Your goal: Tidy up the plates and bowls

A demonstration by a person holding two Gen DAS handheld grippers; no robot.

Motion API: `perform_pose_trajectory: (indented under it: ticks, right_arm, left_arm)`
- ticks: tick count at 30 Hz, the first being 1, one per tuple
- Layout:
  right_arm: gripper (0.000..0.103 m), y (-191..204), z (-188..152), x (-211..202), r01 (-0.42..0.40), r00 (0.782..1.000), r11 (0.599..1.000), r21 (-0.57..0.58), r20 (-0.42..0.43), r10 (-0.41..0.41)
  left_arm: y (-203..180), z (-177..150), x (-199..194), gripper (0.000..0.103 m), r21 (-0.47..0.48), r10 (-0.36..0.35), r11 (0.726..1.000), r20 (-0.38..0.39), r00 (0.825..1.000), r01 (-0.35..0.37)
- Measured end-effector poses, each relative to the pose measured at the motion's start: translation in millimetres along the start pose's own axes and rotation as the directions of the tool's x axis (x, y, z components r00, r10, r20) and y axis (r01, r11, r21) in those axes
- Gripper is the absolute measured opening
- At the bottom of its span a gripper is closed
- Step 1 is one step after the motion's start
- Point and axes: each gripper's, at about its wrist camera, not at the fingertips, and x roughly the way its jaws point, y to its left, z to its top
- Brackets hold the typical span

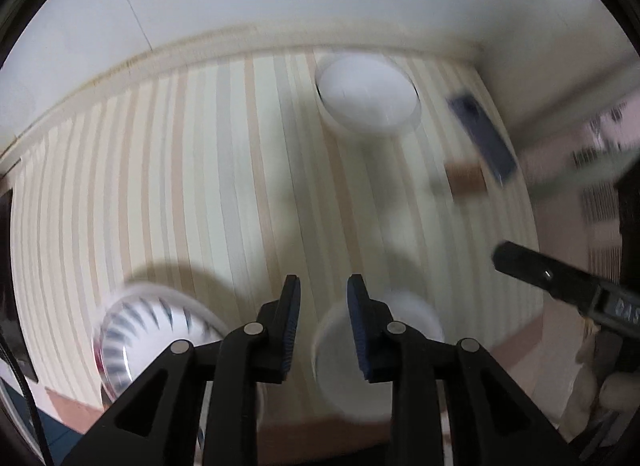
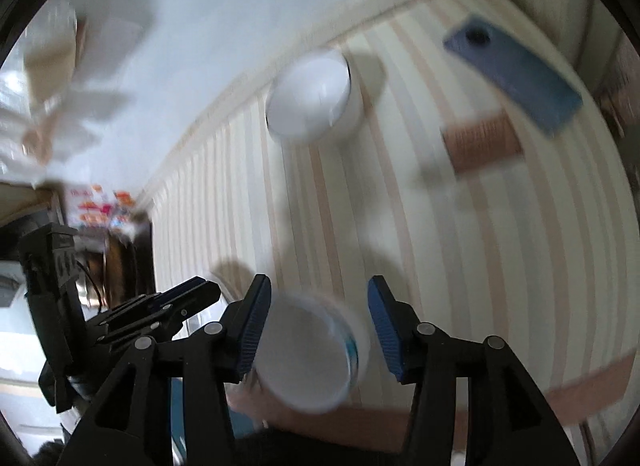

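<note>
Bowl (image 2: 308, 354) sits between right gripper (image 2: 318, 326) fingers, jaws spread, nothing held. Centre, then close on rim. Left gripper (image 1: 324, 326) also released, empty.

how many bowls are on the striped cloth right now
3: a white bowl at the far edge, a plain white bowl near, under the left claw, and a blue-striped bowl left of it.

Blurred pale letters, perhaps "DAS", sit on the right tongs (image 1: 568, 290) body at right; nothing else is legible.
</note>
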Motion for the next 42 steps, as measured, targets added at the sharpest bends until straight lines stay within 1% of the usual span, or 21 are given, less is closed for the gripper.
perform_pose_trajectory:
  ticks: [2, 5, 9, 10, 12, 13, 15, 17, 19, 20, 22, 24, 26, 29, 31, 32, 34, 35, 36, 38, 42]
  right_arm:
    - [0.053, -1.3, 24.6, 4.4, -0.001, 0.999, 1.0, 0.005, 0.039, 0.001]
    - [0.054, -9.1, 58.6, 20.6, -0.025, 0.997, 0.999, 0.041, 0.072, 0.022]
    - [0.053, -18.0, 99.9, 51.9, -0.023, 0.995, 0.997, 0.069, 0.094, 0.016]
    - [0.053, -19.9, 106.5, 58.7, -0.021, 0.996, 0.997, 0.074, 0.091, 0.014]
    - [0.052, -23.3, 120.1, 76.3, -0.023, 0.997, 0.996, 0.086, 0.078, 0.016]
    - [0.051, -25.6, 125.3, 84.3, -0.01, 0.998, 0.996, 0.089, 0.068, 0.004]
    - [0.036, -27.8, 129.0, 96.8, -0.001, 0.998, 0.996, 0.087, 0.056, -0.004]
    - [0.03, -29.4, 134.2, 108.3, 0.024, 0.999, 0.996, 0.083, 0.039, -0.028]
    - [0.029, -30.6, 137.1, 111.5, 0.041, 0.998, 0.997, 0.072, 0.04, -0.044]
    - [0.028, -31.2, 138.1, 112.8, 0.042, 0.998, 0.996, 0.074, 0.037, -0.045]
    - [0.028, -32.6, 139.7, 113.3, 0.036, 0.999, 0.996, 0.083, 0.026, -0.038]
    - [0.028, -32.1, 142.4, 112.7, 0.048, 0.999, 0.996, 0.079, 0.013, -0.049]
    - [0.028, -32.9, 146.9, 111.2, 0.041, 0.999, 0.996, 0.079, 0.007, -0.042]
    - [0.028, -36.2, 154.8, 110.6, 0.051, 0.999, 0.995, 0.083, 0.007, -0.052]
    - [0.028, -36.5, 162.3, 115.7, 0.058, 0.998, 0.994, 0.09, 0.002, -0.058]
    - [0.028, -37.2, 164.2, 117.4, 0.064, 0.998, 0.994, 0.088, 0.001, -0.065]
    - [0.023, -38.4, 164.8, 120.5, 0.08, 0.997, 0.993, 0.084, 0.007, -0.081]
    - [0.017, -38.9, 165.3, 122.3, 0.058, 0.998, 0.994, 0.089, 0.006, -0.059]
    - [0.017, -39.0, 165.0, 122.3, 0.051, 0.999, 0.994, 0.095, 0.005, -0.051]
    - [0.017, -34.4, 163.4, 121.8, 0.078, 0.997, 0.993, 0.085, 0.013, -0.079]
    - [0.017, -26.6, 158.1, 121.6, 0.091, 0.996, 0.993, 0.077, 0.002, -0.092]
  left_arm:
    - [3.3, 28.8, 11.3, 0.022, -0.039, -0.005, 0.999, 0.019, 1.0, 0.006]
    - [10.5, 68.9, 37.6, 0.022, -0.085, -0.023, 0.996, 0.013, 1.0, 0.024]
    - [16.2, 102.7, 78.6, 0.022, -0.126, -0.063, 0.99, -0.012, 0.998, 0.061]
    - [17.9, 109.3, 88.9, 0.019, -0.13, -0.075, 0.989, -0.021, 0.997, 0.072]
    - [20.9, 120.6, 106.8, 0.021, -0.144, -0.065, 0.988, -0.038, 0.997, 0.059]
    - [23.1, 125.5, 115.6, 0.018, -0.151, -0.073, 0.986, -0.049, 0.996, 0.065]
    - [27.8, 130.0, 124.1, 0.018, -0.168, -0.091, 0.983, -0.055, 0.994, 0.08]
    - [29.6, 130.0, 126.5, 0.018, -0.168, -0.098, 0.982, -0.061, 0.993, 0.087]
    - [32.8, 129.4, 121.4, 0.018, -0.173, -0.101, 0.981, -0.054, 0.993, 0.09]
    - [35.2, 129.4, 116.2, 0.019, -0.188, -0.124, 0.976, -0.042, 0.991, 0.114]
    - [44.1, 127.4, 98.2, 0.021, -0.228, -0.192, 0.955, 0.013, 0.981, 0.19]
    - [47.7, 126.9, 81.7, 0.021, -0.242, -0.227, 0.941, 0.063, 0.972, 0.236]
    - [46.3, 132.3, 76.8, 0.022, -0.244, -0.272, 0.928, 0.07, 0.96, 0.281]
    - [35.1, 146.7, 85.2, 0.022, -0.218, -0.272, 0.936, 0.049, 0.961, 0.276]
    - [25.4, 154.8, 97.8, 0.022, -0.193, -0.268, 0.945, 0.006, 0.963, 0.264]
    - [20.2, 157.3, 101.9, 0.021, -0.178, -0.244, 0.954, -0.001, 0.97, 0.24]
    - [10.6, 159.8, 106.9, 0.021, -0.132, -0.203, 0.97, 0.002, 0.979, 0.202]
    - [12.8, 157.3, 104.8, 0.02, -0.119, -0.192, 0.974, 0.005, 0.981, 0.191]
    - [11.4, 156.3, 103.1, 0.019, -0.109, -0.18, 0.978, 0.011, 0.984, 0.18]
    - [12.8, 152.9, 101.2, 0.016, -0.099, -0.169, 0.98, 0.014, 0.985, 0.17]
    - [10.5, 142.7, 94.1, 0.016, -0.096, -0.144, 0.985, 0.018, 0.989, 0.145]
